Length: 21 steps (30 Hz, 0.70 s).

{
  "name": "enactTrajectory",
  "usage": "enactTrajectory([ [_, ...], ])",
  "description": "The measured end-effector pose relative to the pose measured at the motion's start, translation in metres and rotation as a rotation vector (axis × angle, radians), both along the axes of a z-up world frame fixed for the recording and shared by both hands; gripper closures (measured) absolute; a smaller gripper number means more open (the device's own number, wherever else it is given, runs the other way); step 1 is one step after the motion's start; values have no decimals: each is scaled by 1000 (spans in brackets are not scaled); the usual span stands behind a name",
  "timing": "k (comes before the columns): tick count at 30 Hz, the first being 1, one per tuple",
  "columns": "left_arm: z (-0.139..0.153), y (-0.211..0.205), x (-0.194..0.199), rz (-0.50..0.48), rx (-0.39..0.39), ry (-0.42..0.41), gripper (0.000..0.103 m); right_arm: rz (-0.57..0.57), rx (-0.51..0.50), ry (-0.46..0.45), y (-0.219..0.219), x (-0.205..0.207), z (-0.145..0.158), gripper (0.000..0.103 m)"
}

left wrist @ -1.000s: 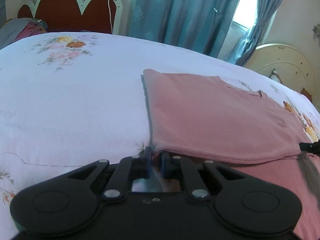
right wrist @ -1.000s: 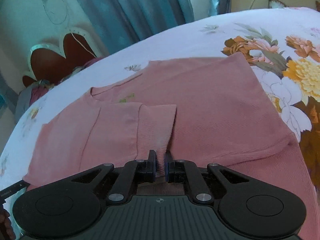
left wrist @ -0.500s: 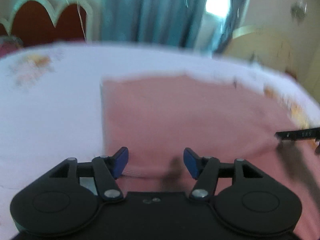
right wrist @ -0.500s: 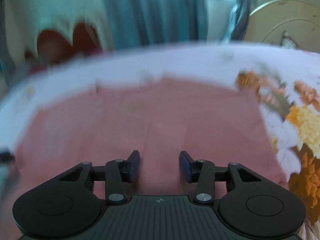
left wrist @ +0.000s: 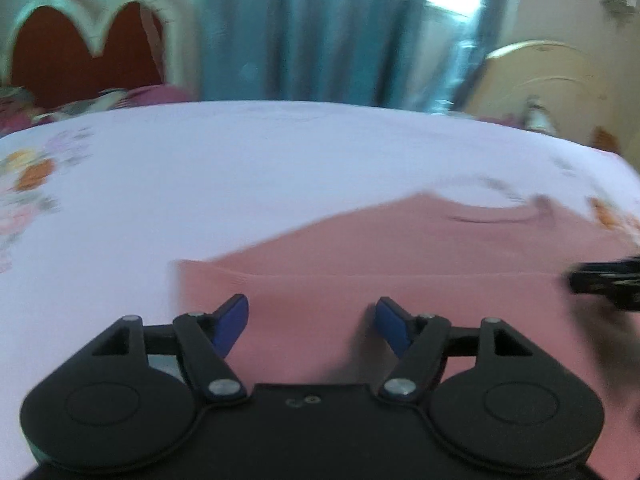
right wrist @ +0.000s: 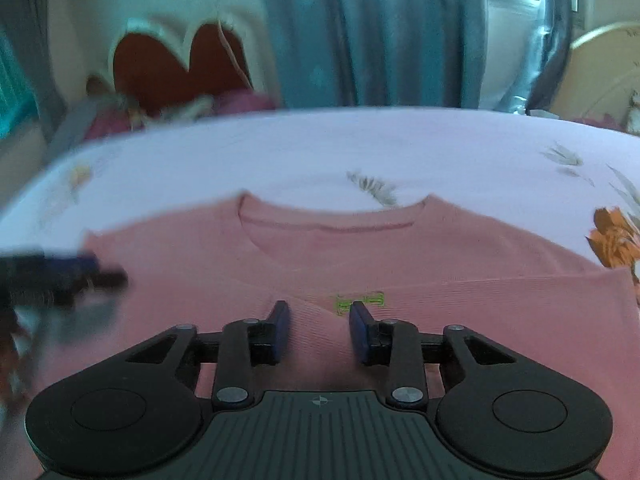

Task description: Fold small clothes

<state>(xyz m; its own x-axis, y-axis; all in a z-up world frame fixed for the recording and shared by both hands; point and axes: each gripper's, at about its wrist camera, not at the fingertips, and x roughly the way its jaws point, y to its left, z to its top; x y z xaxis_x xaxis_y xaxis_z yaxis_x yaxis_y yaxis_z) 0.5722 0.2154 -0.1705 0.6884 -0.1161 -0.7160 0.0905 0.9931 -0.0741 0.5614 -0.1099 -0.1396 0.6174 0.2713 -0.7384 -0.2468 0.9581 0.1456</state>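
The pink top lies flat on the bed, neckline toward the headboard, its lower part folded up over the chest beside a small green mark. The left claw is spread wide above the fabric's left side, holding nothing. The right claw is parted and empty over the fold.

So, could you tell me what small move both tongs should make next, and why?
Probably lower both onto the near hem and close. The left tongs and right tongs are open, holding nothing, above the pink top, whose sleeves look folded across its front.
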Motion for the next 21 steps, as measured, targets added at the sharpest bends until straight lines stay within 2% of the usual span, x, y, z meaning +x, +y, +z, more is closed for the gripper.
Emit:
enactTrajectory([
  [1,1,16,-5,7,-57,-14,42,-76,-15,-2,-12,1,-2,70],
  [2,3,25,-10,39,-83,-19,39,-145,-21,6,-25,3,-2,70],
  [4,9,28,-20,87,-53,-27,36,-172,2,-16,-35,-2,7,70],
  [6,16,15,-36,56,-90,-63,32,-129,58,-43,-26,-9,17,70],
  [8,20,-12,-48,-13,-111,-83,23,-46,107,-56,-3,-20,21,70],
  [11,16,-56,-65,-108,-74,-75,23,88,112,-24,36,-33,16,70],
  [14,6,-73,-80,-152,-15,-65,23,135,66,-25,45,-46,7,70],
  [16,0,-64,-89,-130,38,-62,23,101,75,-26,25,-48,6,70],
  [17,-2,-54,-93,-108,52,-59,22,34,20,-33,11,-49,6,70],
  [18,-3,-41,-97,-76,67,-51,23,-7,7,-35,-3,-52,7,70],
  [19,-4,-28,-103,-54,63,-49,23,-55,36,-20,-25,-53,7,70],
  [20,-4,-16,-109,-61,27,-55,23,-87,51,-6,-39,-55,7,71],
  [21,-3,-10,-114,-62,7,-60,23,-126,5,6,-48,-56,6,70],
])
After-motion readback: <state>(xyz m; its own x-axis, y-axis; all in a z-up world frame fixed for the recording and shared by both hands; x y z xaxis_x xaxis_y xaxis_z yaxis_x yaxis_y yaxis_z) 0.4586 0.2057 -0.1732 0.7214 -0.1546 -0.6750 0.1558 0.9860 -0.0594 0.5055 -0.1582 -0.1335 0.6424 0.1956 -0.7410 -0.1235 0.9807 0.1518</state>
